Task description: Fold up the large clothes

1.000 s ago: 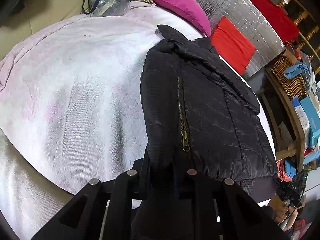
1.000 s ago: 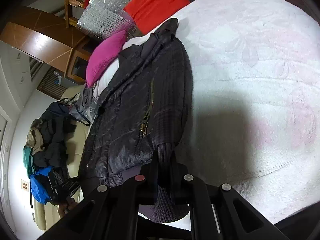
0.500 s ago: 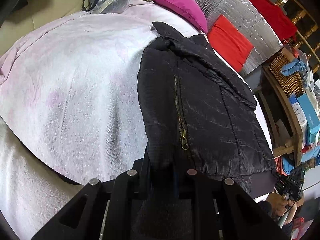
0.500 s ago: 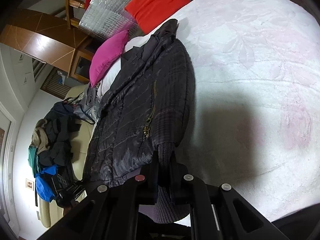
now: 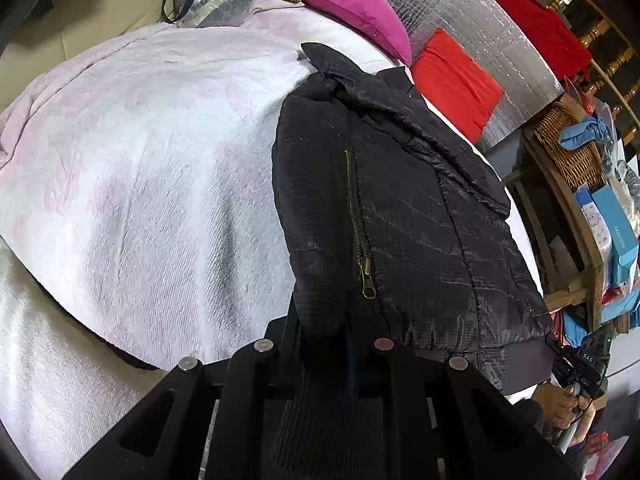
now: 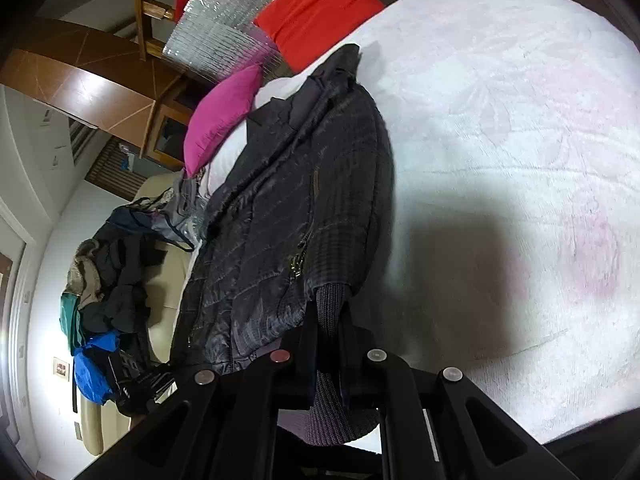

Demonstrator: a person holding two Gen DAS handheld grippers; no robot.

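Both grippers pinching the black jacket's ribbed hem, jacket flat on the bed.

Left gripper (image 5: 324, 344): fingers pressed onto the ribbed cuff (image 5: 320, 412) beside the brass zipper (image 5: 362, 236). Black jacket (image 5: 400, 208) lies lengthwise on the pale pink blanket (image 5: 140, 180), collar toward the head edge, near the magenta pillow (image 5: 352, 4) and red cushion (image 5: 452, 76). Right gripper (image 6: 328, 344): fingers clamped on the knit hem (image 6: 330, 304) at the jacket's (image 6: 288, 232) near end; bare blanket (image 6: 500, 160) to its right.
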